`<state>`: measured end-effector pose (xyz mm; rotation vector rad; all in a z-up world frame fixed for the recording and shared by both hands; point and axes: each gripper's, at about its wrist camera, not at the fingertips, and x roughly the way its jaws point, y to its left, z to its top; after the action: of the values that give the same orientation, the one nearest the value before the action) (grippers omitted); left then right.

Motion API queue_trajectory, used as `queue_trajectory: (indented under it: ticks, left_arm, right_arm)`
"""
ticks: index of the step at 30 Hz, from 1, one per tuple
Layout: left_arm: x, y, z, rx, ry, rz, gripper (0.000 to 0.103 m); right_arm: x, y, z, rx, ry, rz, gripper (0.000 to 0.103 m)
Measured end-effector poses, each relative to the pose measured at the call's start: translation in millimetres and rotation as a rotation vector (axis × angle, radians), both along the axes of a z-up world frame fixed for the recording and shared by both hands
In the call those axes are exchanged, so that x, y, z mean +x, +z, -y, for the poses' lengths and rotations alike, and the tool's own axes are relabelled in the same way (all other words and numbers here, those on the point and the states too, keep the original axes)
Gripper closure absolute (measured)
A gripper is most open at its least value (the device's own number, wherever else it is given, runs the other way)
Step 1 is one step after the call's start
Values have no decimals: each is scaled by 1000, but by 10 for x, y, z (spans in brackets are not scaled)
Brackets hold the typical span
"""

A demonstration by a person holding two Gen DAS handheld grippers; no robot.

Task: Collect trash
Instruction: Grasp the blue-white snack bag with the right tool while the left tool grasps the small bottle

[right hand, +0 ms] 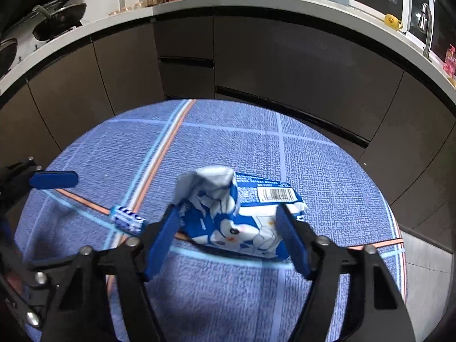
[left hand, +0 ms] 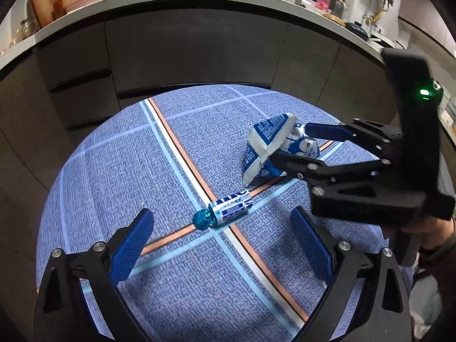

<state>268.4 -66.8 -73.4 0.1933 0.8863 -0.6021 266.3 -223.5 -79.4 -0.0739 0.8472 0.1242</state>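
Table (left hand: 114, 171): round top under a blue cloth with pale and orange stripes crossing near the middle.
Packet (right hand: 236, 222): crumpled blue-and-white snack bag, lying right of the stripe crossing, barcode facing up.
Right gripper (right hand: 228, 236): reaching down over the packet, the jaws standing either side of it. The blue pads (right hand: 164, 236) are lying against its crumpled edges; a firm squeeze is not clear, so whether it is grasped I cannot tell.
Wrapper (left hand: 225, 209): small rolled blue-and-white sweet wrapper with a twisted blue end, lying on the stripe crossing, apart from the packet.
Left gripper (left hand: 222, 242): hovering over the table with jaws spread wide and empty, the wrapper sitting just ahead of the tips and untouched.
Obstruction: in the left view the right gripper's black frame is covering the packet's far side.
Surroundings: dark cabinets (right hand: 256, 65) are curving behind the table; the white counter (right hand: 228, 1) is carrying pans (right hand: 59, 18), plates, jars and a yellow cup (right hand: 392, 20).
Person: a hand (left hand: 421, 228) is gripping the right tool's handle.
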Motion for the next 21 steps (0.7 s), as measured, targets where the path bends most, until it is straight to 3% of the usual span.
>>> queue_trajectory:
  ticks: [1,4,7,17,21]
  left_arm:
    - [20,-9,8,5,-6,2,17]
    - [108,-49,59,18,-32,-9,24]
    - [202,-121,116,36,-45,-20,30]
    - [411,-220,311,41,-56,-57,31]
    - [389,-285,341,58,-70,-81,50]
  right_arm:
    - [32,-46,13,-8,-1,-15,61]
    - [0,-64,46,-3,5,-14,86]
    - [-146,15,50,-18,7,17,89]
    - [-792,106,210,45,-58,41,89]
    - [-991,105,241,75,-79,42,89]
